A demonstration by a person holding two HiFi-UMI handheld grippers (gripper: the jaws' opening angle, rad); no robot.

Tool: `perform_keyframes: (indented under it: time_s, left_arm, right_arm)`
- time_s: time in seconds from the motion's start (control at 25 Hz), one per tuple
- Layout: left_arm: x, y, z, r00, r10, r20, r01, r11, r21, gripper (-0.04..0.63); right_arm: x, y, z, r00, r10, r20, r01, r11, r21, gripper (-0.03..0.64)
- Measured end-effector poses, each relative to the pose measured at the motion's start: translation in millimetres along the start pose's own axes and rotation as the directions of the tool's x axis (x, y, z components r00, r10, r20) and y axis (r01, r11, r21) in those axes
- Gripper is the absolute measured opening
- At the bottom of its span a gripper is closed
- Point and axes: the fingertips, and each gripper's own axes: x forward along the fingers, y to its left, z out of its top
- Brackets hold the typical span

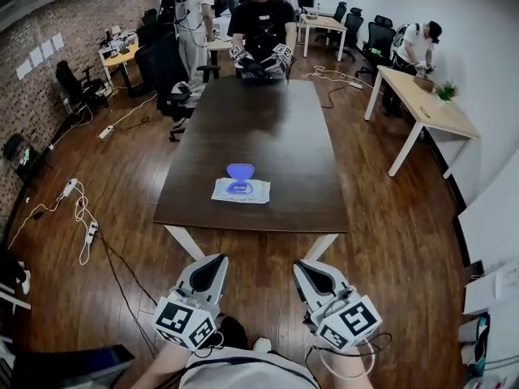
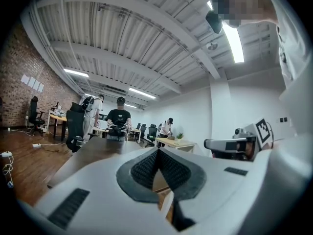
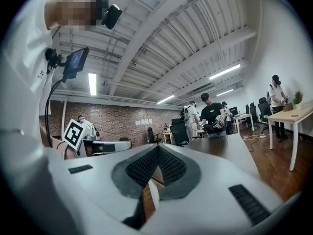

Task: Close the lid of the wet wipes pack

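The wet wipes pack (image 1: pixel 241 190) lies flat on the dark wooden table (image 1: pixel 268 128), near its front edge. Its blue lid (image 1: pixel 240 172) stands open, tipped up at the pack's far side. Both grippers hang close to my body, short of the table and well apart from the pack. My left gripper (image 1: pixel 217 261) (image 2: pixel 157 152) is shut with nothing between its pads. My right gripper (image 1: pixel 303 266) (image 3: pixel 157 149) is shut too and holds nothing. Both point level toward the table; neither gripper view shows the pack.
At the table's far end stands a person in black (image 1: pixel 261 23) with grippers. Office chairs (image 1: pixel 166 71) stand at the left and a light wooden desk (image 1: pixel 426 108) with another person (image 1: pixel 415 47) at the right. Cables (image 1: pixel 81 213) lie on the floor at the left.
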Motion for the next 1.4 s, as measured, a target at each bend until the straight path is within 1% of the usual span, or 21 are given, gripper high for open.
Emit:
perform_keyframes:
  time_s: [0.28, 0.44, 0.68, 0.8, 0.92, 1.12, 1.28, 1.4]
  left_arm:
    - [12.7, 12.0, 3.1, 1.0, 0.01, 0.01, -0.01, 1.0, 0.003, 0.002]
    - [27.1, 25.6, 0.3, 1.0, -0.003, 0.016, 0.003, 1.0, 0.0, 0.002]
    - [56.7, 62.7, 4.7, 1.0, -0.019, 0.012, 0.019, 1.0, -0.01, 0.002]
    - [73.9, 82.6, 8.7, 1.0, -0.024, -0.003, 0.024, 1.0, -0.016, 0.002]
    - [93.9, 103.5, 5.8, 0.999, -0.046, -0.003, 0.046, 0.999, -0.016, 0.002]
    - [121.7, 142.3, 7.1, 0.997, -0.077, -0.013, 0.076, 0.997, -0.021, 0.002]
    - [138.4, 172.0, 19.7, 0.997, -0.076, -0.031, 0.075, 0.997, -0.033, 0.002]
    - [151.1, 191.9, 18.3, 0.995, -0.098, -0.028, 0.097, 0.994, -0.041, 0.002]
  right_arm:
    - [13.2, -9.5, 0.2, 1.0, 0.012, -0.003, -0.012, 1.0, -0.002, 0.003]
    - [28.6, -19.4, -3.3, 1.0, 0.004, -0.006, -0.004, 1.0, -0.005, 0.003]
    - [71.4, -35.0, -0.8, 1.0, 0.0, -0.02, 0.0, 1.0, -0.003, 0.003]
    - [96.5, -45.7, -0.7, 1.0, -0.002, -0.028, 0.002, 1.0, 0.002, 0.003]
    - [122.9, -56.1, 3.0, 1.0, -0.001, -0.027, 0.001, 1.0, -0.001, 0.003]
    - [166.2, -74.1, 6.1, 0.999, -0.028, -0.037, 0.028, 1.0, 0.007, 0.003]
    - [200.4, -83.0, 9.2, 0.998, -0.042, -0.041, 0.042, 0.999, 0.001, 0.003]
    - [223.5, -86.8, 10.4, 0.998, -0.053, -0.043, 0.053, 0.999, -0.005, 0.003]
